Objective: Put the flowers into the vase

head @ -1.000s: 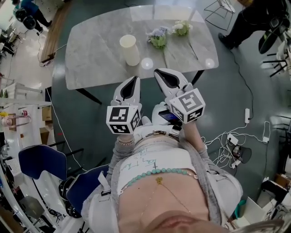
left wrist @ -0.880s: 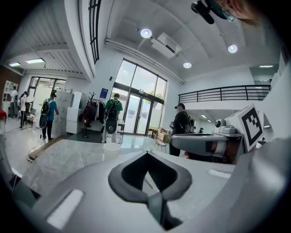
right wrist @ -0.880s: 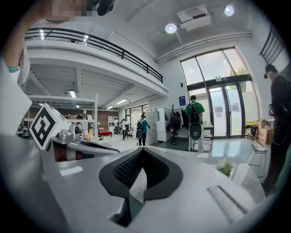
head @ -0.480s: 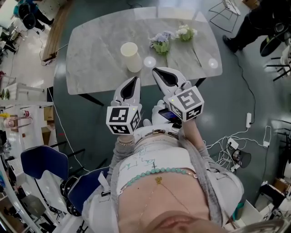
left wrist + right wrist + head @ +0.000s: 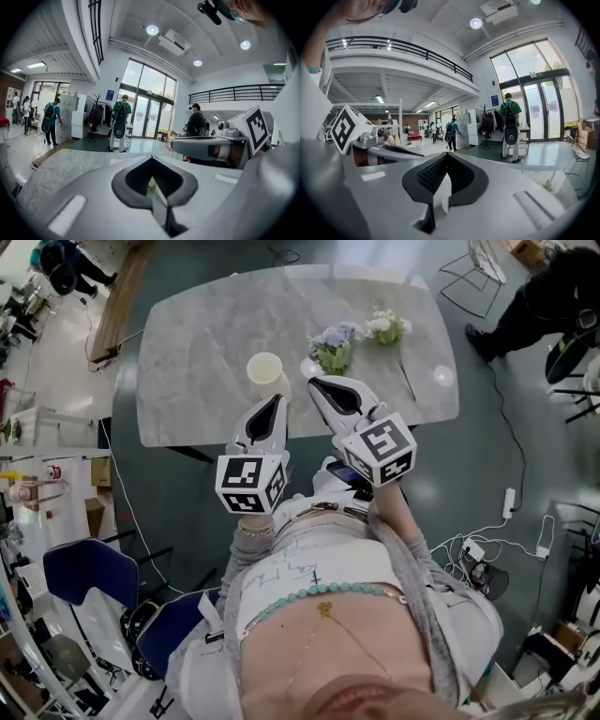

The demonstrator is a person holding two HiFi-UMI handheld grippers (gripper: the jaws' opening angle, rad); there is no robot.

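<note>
- Flowers: two bunches lie on the far half of the grey-white marble table [image 5: 197, 343], not in the vase.
- Lavender flower bunch [image 5: 333, 341] w/ green leaves lies near table centre. White flower bunch [image 5: 386, 326] is to its right, its thin stem running toward the near edge.
- Cream cylindrical vase [image 5: 265, 371] stands upright, mouth open, left of the lavender bunch and apart from it. Can't see inside from here.
- Left gripper [image 5: 276, 401]: white shell, black pads, marker cube at the rear. Held up in front of the person's chest; in the head view its tip shows just below the vase.
- Left gripper's own view [image 5: 151, 158]: tips pressed together, nothing clamped; only the diamond-shaped gap between the pads stays clear.
- Right gripper [image 5: 319, 384]: same build, beside the left one. In the head view its tip sits between the vase and the lavender bunch.
- Right gripper's own view [image 5: 446, 153]: tips meet too, nothing between them.
- Around: dark teal floor [image 5: 487, 456], blue chair [image 5: 84, 573] at the person's left, cables [image 5: 469, 549] at the right, a person in dark clothes [image 5: 525, 296] past the table's far right corner.
</note>
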